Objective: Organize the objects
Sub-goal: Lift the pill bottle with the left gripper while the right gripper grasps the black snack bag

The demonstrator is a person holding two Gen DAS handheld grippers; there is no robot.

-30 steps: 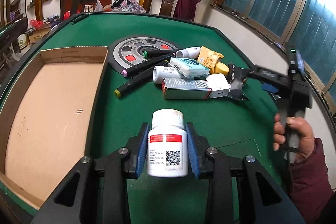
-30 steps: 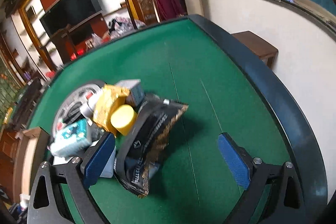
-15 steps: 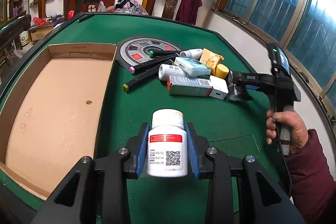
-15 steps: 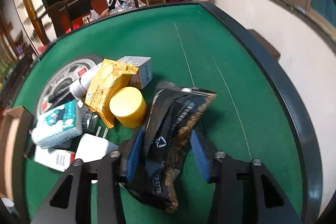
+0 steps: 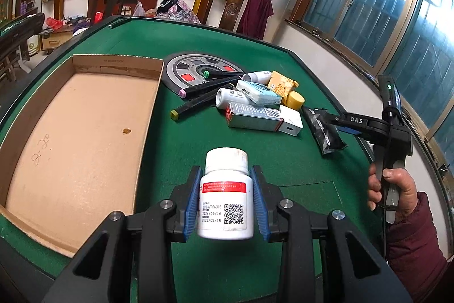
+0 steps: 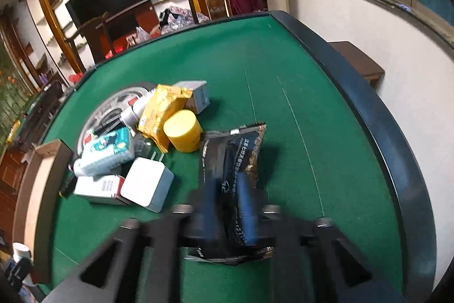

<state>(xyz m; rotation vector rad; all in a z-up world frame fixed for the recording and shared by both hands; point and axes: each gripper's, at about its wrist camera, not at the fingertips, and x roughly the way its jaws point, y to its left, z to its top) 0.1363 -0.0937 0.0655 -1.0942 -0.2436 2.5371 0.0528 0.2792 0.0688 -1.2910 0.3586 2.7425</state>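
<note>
A white pill bottle (image 5: 225, 200) with a red label band hangs above the green table (image 5: 198, 149), and my left gripper (image 5: 225, 172) is shut on its sides. To its left lies an open cardboard box (image 5: 119, 66). My right gripper (image 6: 228, 183) is blurred and its jaws are opening, while the blue pads still press a black snack packet (image 6: 235, 149) between them. In the left wrist view the right gripper (image 5: 329, 118) holds that packet (image 5: 323, 129) just right of the pile, with a hand (image 5: 391, 186) on its handle.
The pile holds black markers (image 5: 198, 101), a tissue pack (image 5: 258, 91), a silver and red box (image 5: 252, 118), a white charger (image 6: 147, 183), a yellow jar (image 6: 183, 129) and a yellow packet (image 6: 159, 112). A grey round panel (image 5: 195, 67) sits behind it. The raised table rim (image 6: 369, 115) runs along the right.
My right gripper went from wide open to closed around the black packet and drew it away from the yellow jar. My left gripper drifted sideways with the bottle, and more of the box shows.
</note>
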